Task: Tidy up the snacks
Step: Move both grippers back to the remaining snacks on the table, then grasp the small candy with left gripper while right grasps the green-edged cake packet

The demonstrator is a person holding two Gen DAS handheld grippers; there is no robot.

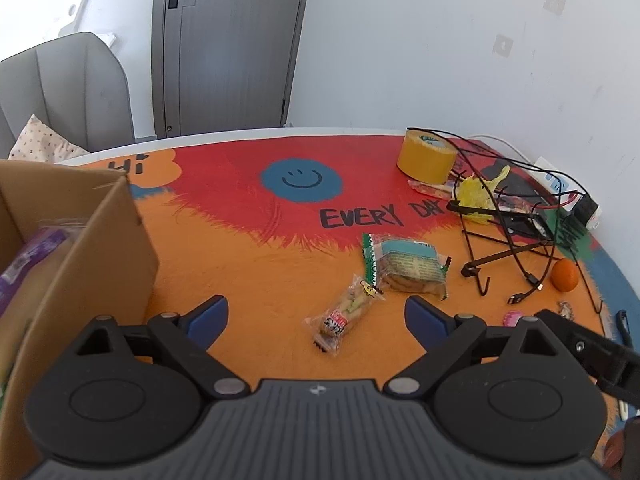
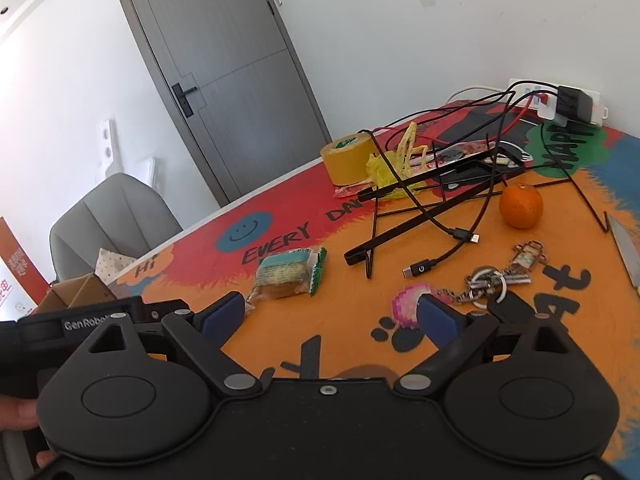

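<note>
A clear snack packet with a red label point(image 1: 344, 318) lies on the orange tablecloth, between and just ahead of the blue pads of my left gripper point(image 1: 316, 316), which is open and holds nothing. Behind it lies a wrapped cake with a teal and green wrapper point(image 1: 406, 266) point(image 2: 286, 274). A cardboard box point(image 1: 80, 248) point(image 2: 74, 292) stands at the left with a purple packet point(image 1: 28, 256) inside. My right gripper point(image 2: 330, 318) is open over bare cloth, the cake ahead to its left.
A yellow tape roll point(image 1: 426, 156) point(image 2: 350, 158), a black wire stand with cables point(image 1: 508, 236) point(image 2: 432, 200), an orange point(image 1: 564, 276) point(image 2: 520, 204), a key bunch with a pink charm point(image 2: 480, 284), a knife blade point(image 2: 628, 248) and a power strip point(image 2: 560, 100) crowd the right side. A grey chair point(image 1: 68, 88) stands beyond the table.
</note>
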